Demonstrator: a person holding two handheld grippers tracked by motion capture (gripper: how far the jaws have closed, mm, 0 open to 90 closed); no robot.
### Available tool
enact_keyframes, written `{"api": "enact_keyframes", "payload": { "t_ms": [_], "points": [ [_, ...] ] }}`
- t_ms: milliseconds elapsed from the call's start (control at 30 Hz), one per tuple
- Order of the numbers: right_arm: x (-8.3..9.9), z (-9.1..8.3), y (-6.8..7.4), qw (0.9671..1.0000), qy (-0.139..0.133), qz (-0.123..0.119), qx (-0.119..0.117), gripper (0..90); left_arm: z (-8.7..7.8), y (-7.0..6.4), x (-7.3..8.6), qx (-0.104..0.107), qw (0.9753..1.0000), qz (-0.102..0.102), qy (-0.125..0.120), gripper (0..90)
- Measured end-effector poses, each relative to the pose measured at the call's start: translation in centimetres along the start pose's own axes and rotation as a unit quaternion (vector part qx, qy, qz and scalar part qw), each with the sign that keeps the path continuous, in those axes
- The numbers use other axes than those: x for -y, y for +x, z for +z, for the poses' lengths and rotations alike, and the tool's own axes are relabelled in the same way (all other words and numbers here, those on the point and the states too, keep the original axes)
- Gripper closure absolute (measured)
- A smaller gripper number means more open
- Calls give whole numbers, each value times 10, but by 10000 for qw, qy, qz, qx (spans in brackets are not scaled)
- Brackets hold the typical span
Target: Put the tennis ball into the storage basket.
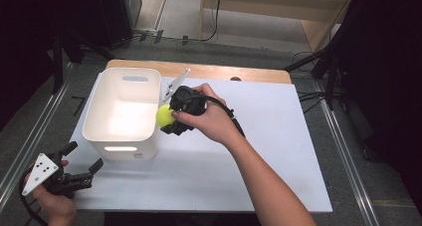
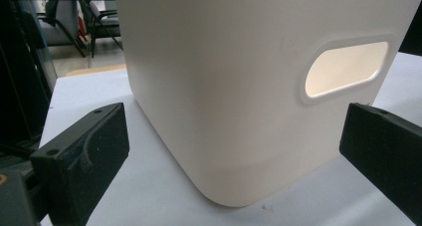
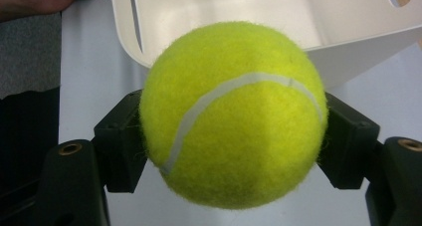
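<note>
Right beside the white bin (image 1: 122, 114), over its right wall, the right gripper (image 1: 169, 117) has its jaws clamped on a yellow tennis ball (image 1: 164, 115). Left gripper (image 1: 79, 164) sits near the table's (image 1: 278, 151) front-left corner, jaws wide apart, pointing at the bin.
</note>
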State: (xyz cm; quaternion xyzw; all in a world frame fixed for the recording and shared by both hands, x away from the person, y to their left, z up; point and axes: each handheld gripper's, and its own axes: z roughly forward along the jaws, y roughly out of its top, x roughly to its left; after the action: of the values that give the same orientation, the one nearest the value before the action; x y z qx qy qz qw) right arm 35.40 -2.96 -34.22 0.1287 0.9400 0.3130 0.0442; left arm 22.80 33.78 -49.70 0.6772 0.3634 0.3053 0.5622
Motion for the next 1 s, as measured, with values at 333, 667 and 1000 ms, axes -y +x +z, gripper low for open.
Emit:
{"api": "enact_keyframes", "payload": {
  "t_ms": [333, 667, 1000],
  "points": [
    [-11, 1, 1, 10000, -7, -56, -28, 239, 0, 0, 0, -2, 10000, 0, -3, 0],
    [-26, 5, 4, 9998, -28, -175, -38, 239, 0, 0, 0, 11, 10000, -5, -6, 0],
    [-39, 13, 7, 9997, -61, -220, -60, 239, 0, 0, 0, 25, 10000, -1, -17, 0]
  ]
}}
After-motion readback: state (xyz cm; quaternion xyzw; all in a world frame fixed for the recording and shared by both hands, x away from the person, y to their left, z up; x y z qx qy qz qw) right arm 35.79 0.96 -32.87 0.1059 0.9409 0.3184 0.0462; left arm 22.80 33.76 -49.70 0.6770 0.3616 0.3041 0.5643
